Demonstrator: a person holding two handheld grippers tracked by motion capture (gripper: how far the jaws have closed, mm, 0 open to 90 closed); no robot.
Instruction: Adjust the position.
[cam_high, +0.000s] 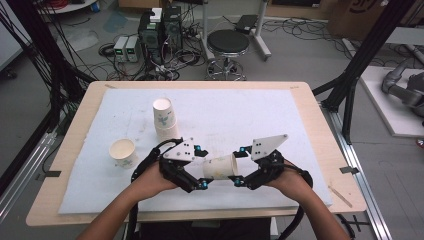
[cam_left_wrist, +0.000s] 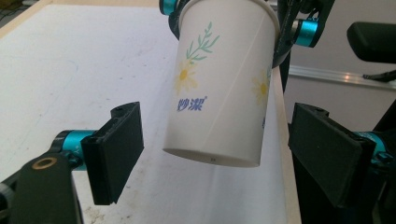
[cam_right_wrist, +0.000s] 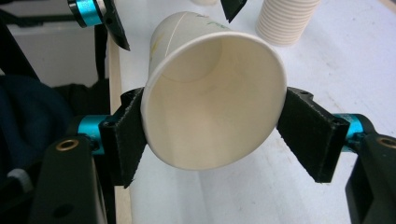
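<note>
White paper, daisy print: the cup (cam_high: 220, 168) lies sideways in the air above the near part of the pad (cam_high: 260, 115), right between the two grippers. Over in the right gripper view its open mouth faces the camera, and the right gripper (cam_high: 241, 166) has it clamped at the rim, one pad (cam_right_wrist: 125, 140) pressed to each side. The left gripper view gives us the base end of the cup, printed with a green sprig and blue lettering, sitting between that gripper's jaws. The left gripper (cam_high: 201, 167) stands wide apart there, with clear gaps on both sides and no pad touching the paper. A hand (cam_high: 150, 182) grips each tool from the near edge. Farther out on the pad, a stack of cups (cam_high: 165, 119) stands mouth down, and a single cup (cam_high: 123, 152) sits upright to its left, well apart from the action. Under it all runs the wooden table (cam_high: 320, 130).
</note>
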